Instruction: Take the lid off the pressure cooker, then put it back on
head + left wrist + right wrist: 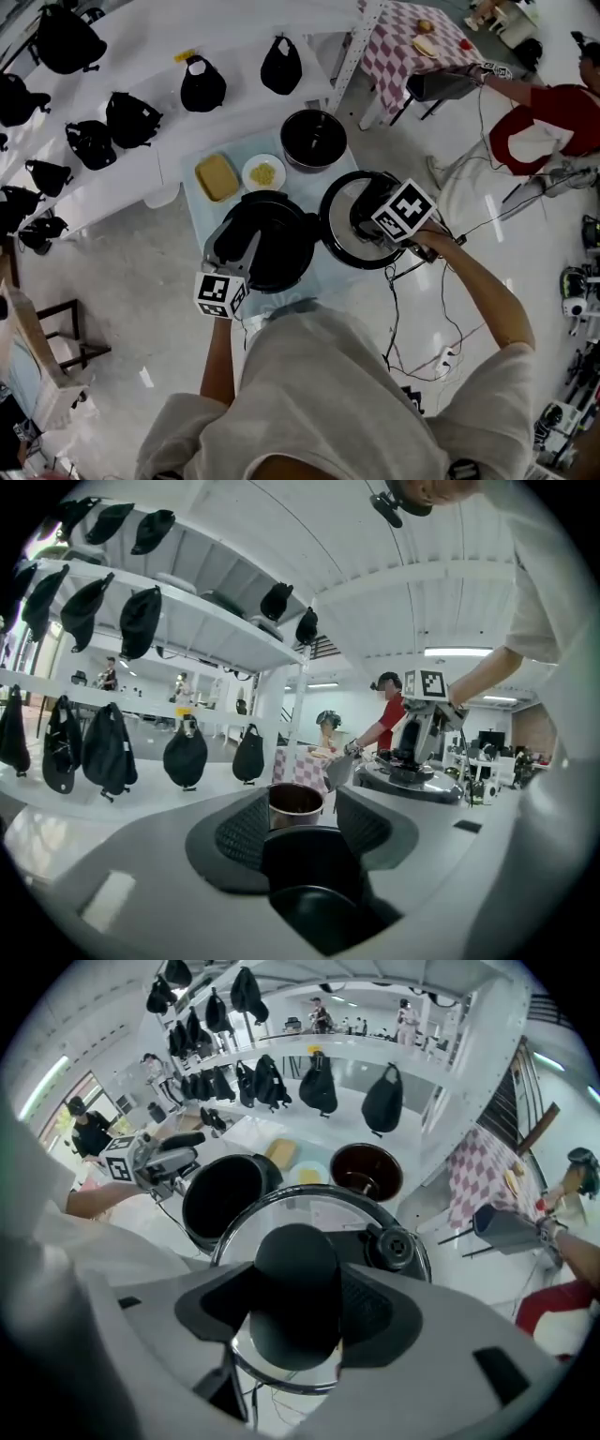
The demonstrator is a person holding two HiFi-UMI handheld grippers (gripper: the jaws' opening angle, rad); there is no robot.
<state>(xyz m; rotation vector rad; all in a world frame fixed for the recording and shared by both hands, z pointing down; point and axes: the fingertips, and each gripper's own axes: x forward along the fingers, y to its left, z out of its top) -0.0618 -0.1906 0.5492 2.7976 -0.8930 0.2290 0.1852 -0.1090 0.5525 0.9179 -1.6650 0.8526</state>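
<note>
Beside the round black cooker pot (272,242), right gripper (298,1288) jaws clamp the weighty-looking, breakable glass lid's (323,1206) black knob (292,1258). Left gripper (300,810) jaws gape.

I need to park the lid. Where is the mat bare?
Bare: the mat between cooker and person; a narrow strip left of the cooker, below the yellow dish. Crowded: far edge, where dish, small bowl and dark pot sit close.
</note>
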